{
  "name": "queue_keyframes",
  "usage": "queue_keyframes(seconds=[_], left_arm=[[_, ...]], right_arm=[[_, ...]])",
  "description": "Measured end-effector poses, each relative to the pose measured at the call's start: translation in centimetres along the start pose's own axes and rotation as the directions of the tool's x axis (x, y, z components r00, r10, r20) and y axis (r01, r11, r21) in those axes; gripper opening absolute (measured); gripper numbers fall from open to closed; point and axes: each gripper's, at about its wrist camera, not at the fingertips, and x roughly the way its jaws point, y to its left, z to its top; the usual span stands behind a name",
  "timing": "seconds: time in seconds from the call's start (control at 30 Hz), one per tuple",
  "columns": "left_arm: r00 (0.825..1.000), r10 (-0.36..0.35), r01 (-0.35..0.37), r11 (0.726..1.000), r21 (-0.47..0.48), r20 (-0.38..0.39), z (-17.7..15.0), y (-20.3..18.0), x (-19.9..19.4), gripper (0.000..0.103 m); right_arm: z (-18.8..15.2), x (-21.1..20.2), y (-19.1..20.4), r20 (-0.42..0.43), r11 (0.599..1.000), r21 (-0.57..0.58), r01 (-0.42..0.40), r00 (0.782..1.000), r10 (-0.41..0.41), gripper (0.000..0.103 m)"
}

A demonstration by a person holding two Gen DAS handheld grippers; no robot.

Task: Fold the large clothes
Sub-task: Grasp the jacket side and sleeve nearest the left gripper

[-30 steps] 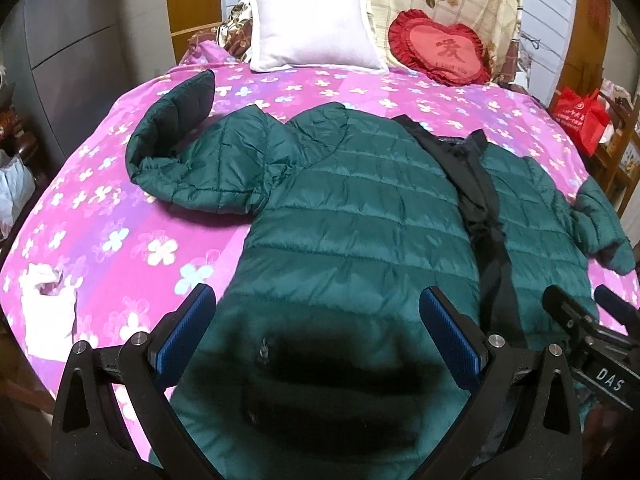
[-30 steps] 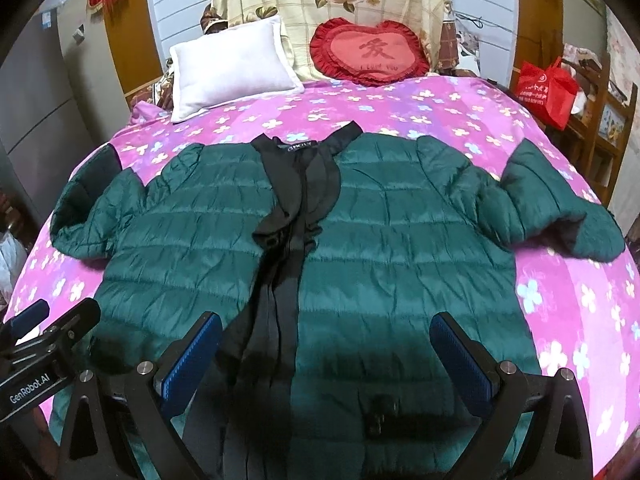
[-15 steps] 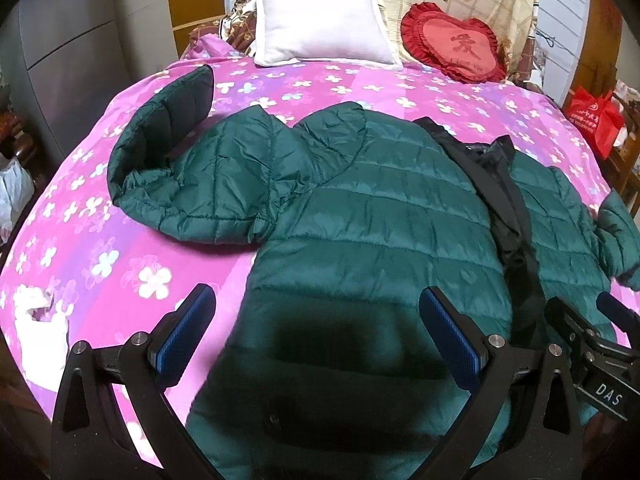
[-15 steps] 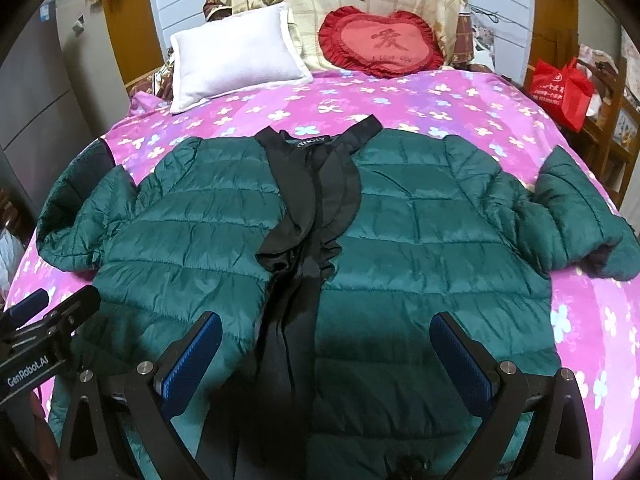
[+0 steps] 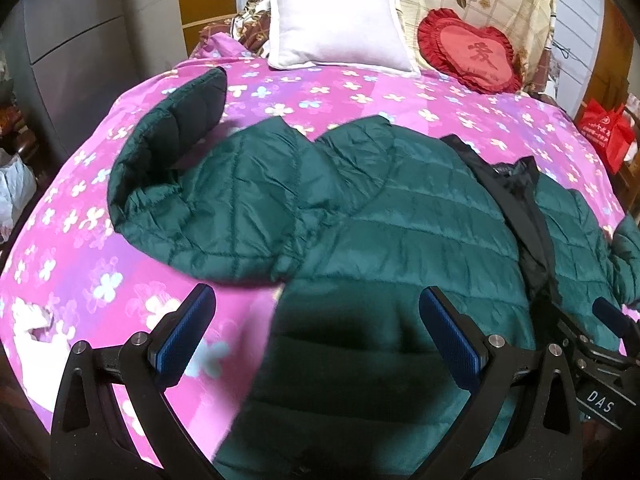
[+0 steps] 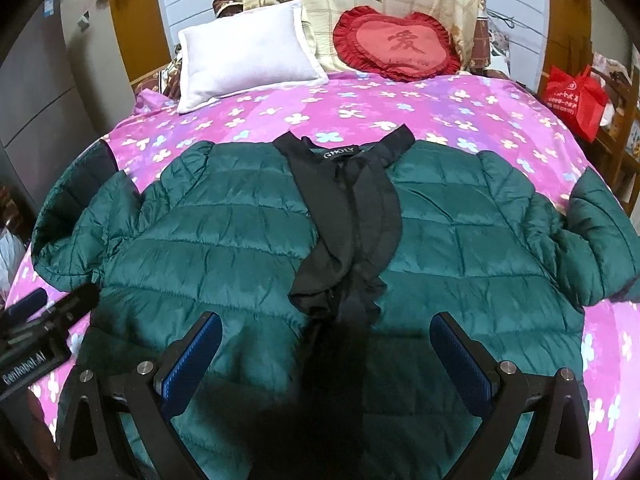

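A dark green quilted jacket (image 6: 224,240) (image 5: 400,216) lies front up on the pink flowered bedspread (image 6: 440,112) (image 5: 80,256), its black lining (image 6: 348,208) showing down the open middle. Its left sleeve (image 5: 188,184) is bent back on itself, cuff pointing to the pillows. The right sleeve (image 6: 596,236) lies bent at the bed's right side. My left gripper (image 5: 316,336) hovers open above the jacket's left side seam near the armpit. My right gripper (image 6: 326,354) hovers open over the front opening. Neither one holds anything.
A white pillow (image 6: 244,56) and a red heart cushion (image 6: 394,46) rest against the headboard. A grey wardrobe (image 5: 60,40) stands to the left, and a red bag (image 6: 576,96) sits on a wooden shelf to the right. The bed edge drops off on both sides.
Both grippers have moved forward over the jacket toward the pillows, so the garment looms larger. The left one has also drifted toward the left sleeve. Both stay open.
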Motion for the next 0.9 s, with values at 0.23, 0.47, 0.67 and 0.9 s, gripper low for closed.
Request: queue_keyframes(seconds=[0.23, 0.47, 0.67, 0.9], left_arm=[[0.998, 0.044, -0.043, 0.999, -0.013, 0.047, 2.2, 2.7, 0.1, 0.102], [0.980, 0.156, -0.147, 0.986, -0.076, 0.122, 7.0, 8.5, 1.0, 0.102], [0.971, 0.239, -0.235, 0.967, -0.101, 0.024, 12.1, 12.4, 6.0, 0.102], [0.967, 0.250, -0.253, 0.965, -0.069, -0.049, 13.5, 13.2, 10.8, 0.053]], right_arm=[[0.4, 1.5, 0.9, -0.027, 1.000, -0.015, -0.019, 0.999, 0.019, 0.103], [0.2, 1.4, 1.6, -0.030, 0.998, -0.030, -0.050, 0.998, 0.049, 0.103], [-0.1, 0.9, 1.9, -0.030, 0.997, -0.029, -0.071, 0.997, 0.070, 0.103], [-0.3, 1.4, 2.4, -0.044, 0.995, -0.061, -0.073, 0.997, 0.070, 0.103]])
